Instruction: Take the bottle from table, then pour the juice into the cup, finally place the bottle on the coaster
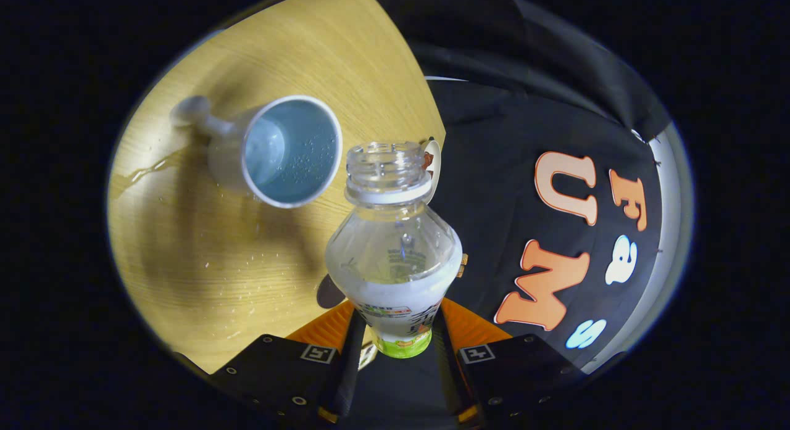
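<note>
Clear plastic makes up the bottle [395, 245], which sits in the middle of the frame with its open mouth pointing up and no cap on it. A white liquid fills its lower part, and a label wraps around the bottom. The claw [398, 337] at the bottom of the frame is closed tight on the bottle, with one finger pressing on each side of the label end. To the upper left of the bottle's mouth is the cup [281, 151], pale blue inside with a white rim and a handle sticking out to the left. The bottle's mouth is just beside the cup's rim, not touching it. Small drops cling to the inside of the cup. The cup rests on the wooden counter [203, 276], which fills the left side of the frame. Little drops dot the wood below the cup, and a thin wet streak [148, 169] shines to the left of it.
</note>
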Demonstrator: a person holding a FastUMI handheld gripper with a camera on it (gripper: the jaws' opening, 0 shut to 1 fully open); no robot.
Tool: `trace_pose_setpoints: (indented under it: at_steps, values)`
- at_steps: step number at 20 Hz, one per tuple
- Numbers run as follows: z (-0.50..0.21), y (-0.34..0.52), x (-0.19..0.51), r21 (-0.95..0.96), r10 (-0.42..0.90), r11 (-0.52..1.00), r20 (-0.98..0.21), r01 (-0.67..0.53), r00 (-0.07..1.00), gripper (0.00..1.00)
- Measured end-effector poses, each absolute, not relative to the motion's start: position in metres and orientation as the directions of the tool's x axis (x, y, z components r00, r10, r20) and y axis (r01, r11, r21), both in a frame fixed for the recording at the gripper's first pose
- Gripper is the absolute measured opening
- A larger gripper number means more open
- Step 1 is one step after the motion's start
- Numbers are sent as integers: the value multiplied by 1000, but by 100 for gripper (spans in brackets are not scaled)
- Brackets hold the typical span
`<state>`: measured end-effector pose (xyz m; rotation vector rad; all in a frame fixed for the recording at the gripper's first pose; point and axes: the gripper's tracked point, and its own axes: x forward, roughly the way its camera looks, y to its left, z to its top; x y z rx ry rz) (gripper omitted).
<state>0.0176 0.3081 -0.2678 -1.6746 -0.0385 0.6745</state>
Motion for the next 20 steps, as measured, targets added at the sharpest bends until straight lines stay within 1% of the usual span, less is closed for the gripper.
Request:
trace_pose_setpoints:
  at_steps: [3, 7, 10, 16, 20]
  values:
    - [-272, 301, 26, -894, 374, -94, -440, -439, 816, 58]
    - [-261, 295, 41, -849, 354, 94, -460, -520, 814, 58]
    - [-256, 288, 55, -770, 354, 261, -485, -583, 800, 58]
    - [-251, 273, 88, -547, 359, 563, -513, -619, 780, 58]
    - [-269, 266, 104, -346, 378, 701, -560, -623, 737, 58]
